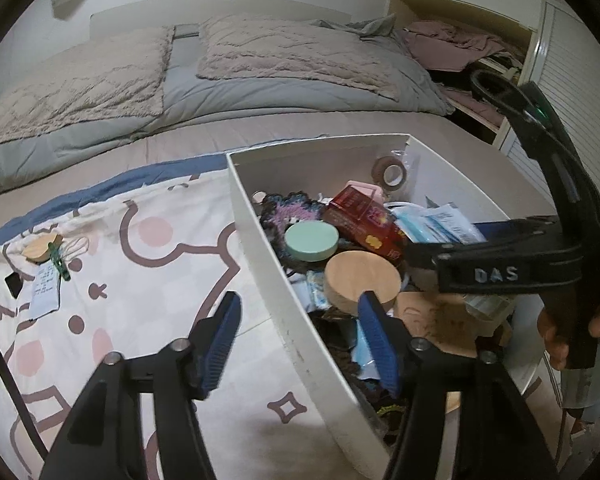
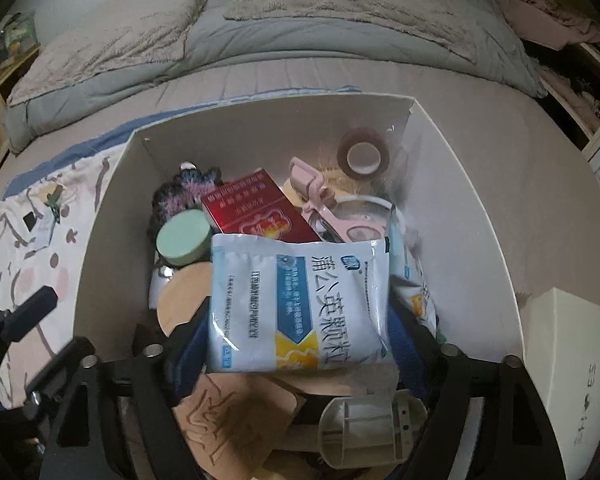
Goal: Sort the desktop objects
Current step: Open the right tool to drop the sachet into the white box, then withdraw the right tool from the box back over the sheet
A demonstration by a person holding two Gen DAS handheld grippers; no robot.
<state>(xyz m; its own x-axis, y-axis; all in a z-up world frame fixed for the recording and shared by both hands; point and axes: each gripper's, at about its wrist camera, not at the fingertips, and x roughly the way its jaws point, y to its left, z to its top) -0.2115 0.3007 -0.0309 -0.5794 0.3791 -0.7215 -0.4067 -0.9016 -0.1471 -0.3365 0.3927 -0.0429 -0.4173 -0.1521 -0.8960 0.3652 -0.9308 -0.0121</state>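
A white box [image 1: 284,312] [image 2: 112,248] full of small objects stands on a patterned sheet. In it lie a red carton [image 2: 256,208], a mint round tin [image 2: 182,240], a wooden disc [image 1: 360,276], a tape roll [image 2: 362,154] and a pink tool [image 2: 320,200]. My right gripper [image 2: 296,312] is shut on a white and blue sachet [image 2: 300,304] and holds it over the box. My left gripper [image 1: 300,336] is open and empty, its fingers astride the box's left wall. The right gripper also shows in the left wrist view [image 1: 420,256].
A wooden clip, a green clip [image 1: 58,260] and a paper slip [image 1: 46,292] lie on the sheet at left. A white carton [image 2: 572,368] stands right of the box. Pillows and a grey duvet [image 1: 220,80] lie behind.
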